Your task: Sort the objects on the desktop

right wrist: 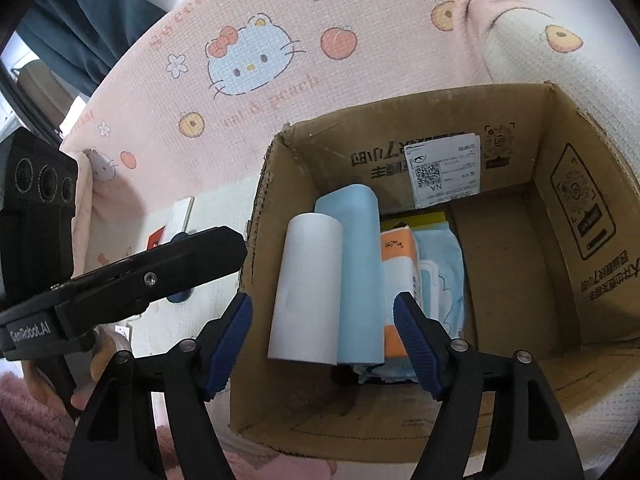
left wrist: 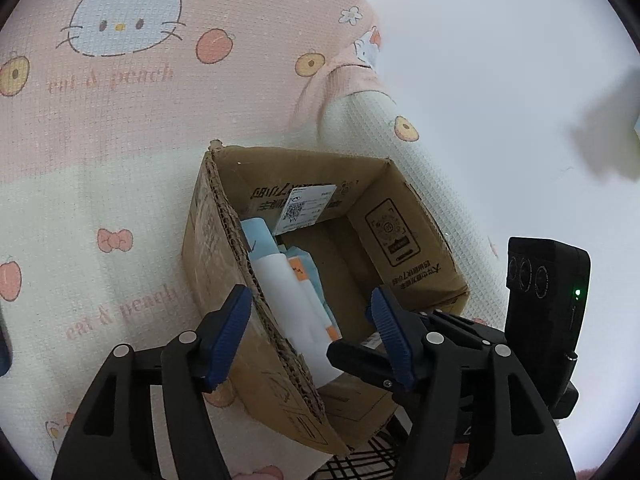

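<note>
Most of the sorting looks done: the cardboard box (right wrist: 560, 364) already holds a white roll (right wrist: 306, 288), a blue roll (right wrist: 358, 272), an orange pack (right wrist: 400, 264) and a pale blue pouch (right wrist: 440, 268), all packed along its nine o'clock side, with bare floor toward three o'clock. The right gripper (right wrist: 324, 340) hangs over the box with its jaws spread wide and nothing between them, so I'd guess it has nothing left to carry for now. The left gripper (left wrist: 312, 336) is likewise wide open and holding nothing, straddling the box's near wall.

What may be left sits outside the box: the right wrist view shows a small red item (right wrist: 156, 238), a white card (right wrist: 182, 214) and something dark blue (right wrist: 178, 294) on the patterned cloth (right wrist: 160, 92) at nine o'clock, half hidden by the other tool. The left wrist view misses those, but shows the cloth's edge and pale wall at one o'clock; I cannot tell what the blurred grey shape at three o'clock is
</note>
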Demonstrator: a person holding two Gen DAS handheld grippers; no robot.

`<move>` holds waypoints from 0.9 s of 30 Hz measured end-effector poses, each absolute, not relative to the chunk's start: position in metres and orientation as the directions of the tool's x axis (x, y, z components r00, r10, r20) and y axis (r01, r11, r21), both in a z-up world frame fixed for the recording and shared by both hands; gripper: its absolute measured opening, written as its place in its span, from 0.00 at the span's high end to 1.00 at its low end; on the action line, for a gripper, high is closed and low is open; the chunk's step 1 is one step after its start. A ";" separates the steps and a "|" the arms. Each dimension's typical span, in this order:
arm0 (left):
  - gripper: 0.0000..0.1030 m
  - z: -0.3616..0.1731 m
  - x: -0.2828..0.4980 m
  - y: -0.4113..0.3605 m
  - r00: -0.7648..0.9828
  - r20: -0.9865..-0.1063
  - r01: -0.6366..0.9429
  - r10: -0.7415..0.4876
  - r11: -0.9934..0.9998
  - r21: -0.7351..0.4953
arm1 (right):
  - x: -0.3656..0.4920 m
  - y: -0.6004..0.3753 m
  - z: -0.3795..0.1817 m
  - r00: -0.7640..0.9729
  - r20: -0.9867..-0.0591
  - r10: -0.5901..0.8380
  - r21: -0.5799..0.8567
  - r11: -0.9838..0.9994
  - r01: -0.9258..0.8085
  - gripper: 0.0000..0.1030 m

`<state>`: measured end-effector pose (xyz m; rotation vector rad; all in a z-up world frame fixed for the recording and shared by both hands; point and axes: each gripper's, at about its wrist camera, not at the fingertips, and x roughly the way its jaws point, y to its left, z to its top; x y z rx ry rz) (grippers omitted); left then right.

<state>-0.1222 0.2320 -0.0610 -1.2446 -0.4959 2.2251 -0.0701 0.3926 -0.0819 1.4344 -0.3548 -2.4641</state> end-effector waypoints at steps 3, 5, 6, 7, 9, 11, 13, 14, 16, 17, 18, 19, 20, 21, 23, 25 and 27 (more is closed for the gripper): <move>0.35 -0.056 -0.119 0.237 -0.448 -0.685 -0.298 0.574 -0.819 -0.491 | -0.068 0.397 -0.082 -0.472 -0.816 -0.332 0.331 -0.939 0.089 0.30; 0.35 -0.051 -0.116 0.243 -0.476 -0.697 -0.321 0.535 -0.844 -0.429 | -0.064 0.401 -0.080 -0.478 -0.817 -0.322 0.328 -0.942 0.075 0.30; 0.35 -0.049 -0.116 0.245 -0.485 -0.703 -0.328 0.520 -0.853 -0.405 | -0.062 0.402 -0.079 -0.479 -0.817 -0.322 0.328 -0.942 0.073 0.30; 0.35 -0.047 -0.115 0.248 -0.493 -0.709 -0.337 0.504 -0.862 -0.379 | -0.061 0.404 -0.078 -0.479 -0.817 -0.321 0.328 -0.942 0.072 0.30; 0.35 -0.045 -0.113 0.253 -0.502 -0.716 -0.355 0.485 -0.870 -0.341 | -0.057 0.407 -0.074 -0.485 -0.818 -0.309 0.318 -0.946 0.065 0.29; 0.35 -0.043 -0.113 0.259 -0.504 -0.725 -0.371 0.469 -0.876 -0.309 | -0.053 0.411 -0.072 -0.488 -0.823 -0.291 0.303 -0.951 0.056 0.29; 0.35 -0.043 -0.111 0.265 -0.503 -0.735 -0.385 0.454 -0.880 -0.279 | -0.051 0.415 -0.069 -0.488 -0.827 -0.280 0.294 -0.954 0.049 0.29; 0.35 -0.043 -0.111 0.268 -0.505 -0.741 -0.389 0.443 -0.883 -0.263 | -0.048 0.418 -0.068 -0.488 -0.829 -0.272 0.289 -0.956 0.044 0.29; 0.34 -0.042 -0.109 0.274 -0.515 -0.750 -0.396 0.415 -0.891 -0.220 | -0.046 0.422 -0.066 -0.485 -0.839 -0.248 0.264 -0.964 0.037 0.28; 0.34 -0.042 -0.108 0.277 -0.522 -0.754 -0.404 0.398 -0.894 -0.192 | -0.043 0.422 -0.065 -0.485 -0.841 -0.242 0.259 -0.965 0.032 0.28; 0.34 -0.042 -0.106 0.282 -0.531 -0.758 -0.417 0.378 -0.896 -0.154 | -0.041 0.425 -0.065 -0.481 -0.845 -0.234 0.252 -0.967 0.029 0.28; 0.34 -0.042 -0.103 0.286 -0.542 -0.763 -0.428 0.352 -0.897 -0.110 | -0.039 0.427 -0.064 -0.473 -0.852 -0.226 0.243 -0.970 0.026 0.28; 0.34 -0.041 -0.101 0.291 -0.553 -0.766 -0.437 0.328 -0.897 -0.068 | -0.036 0.429 -0.064 -0.467 -0.858 -0.214 0.231 -0.973 0.023 0.28; 0.34 -0.041 -0.099 0.295 -0.566 -0.766 -0.447 0.304 -0.894 -0.025 | -0.034 0.430 -0.063 -0.465 -0.862 -0.202 0.218 -0.976 0.019 0.28; 0.34 -0.040 -0.094 0.303 -0.584 -0.760 -0.467 0.286 -0.884 0.027 | -0.030 0.433 -0.061 -0.460 -0.871 -0.175 0.188 -0.982 0.018 0.28; 0.34 -0.037 -0.091 0.310 -0.584 -0.760 -0.485 0.287 -0.873 0.044 | -0.026 0.436 -0.060 -0.455 -0.876 -0.159 0.172 -0.985 0.014 0.28; 0.34 -0.033 -0.089 0.314 -0.582 -0.757 -0.497 0.296 -0.867 0.042 | -0.023 0.438 -0.060 -0.451 -0.880 -0.152 0.165 -0.986 0.009 0.28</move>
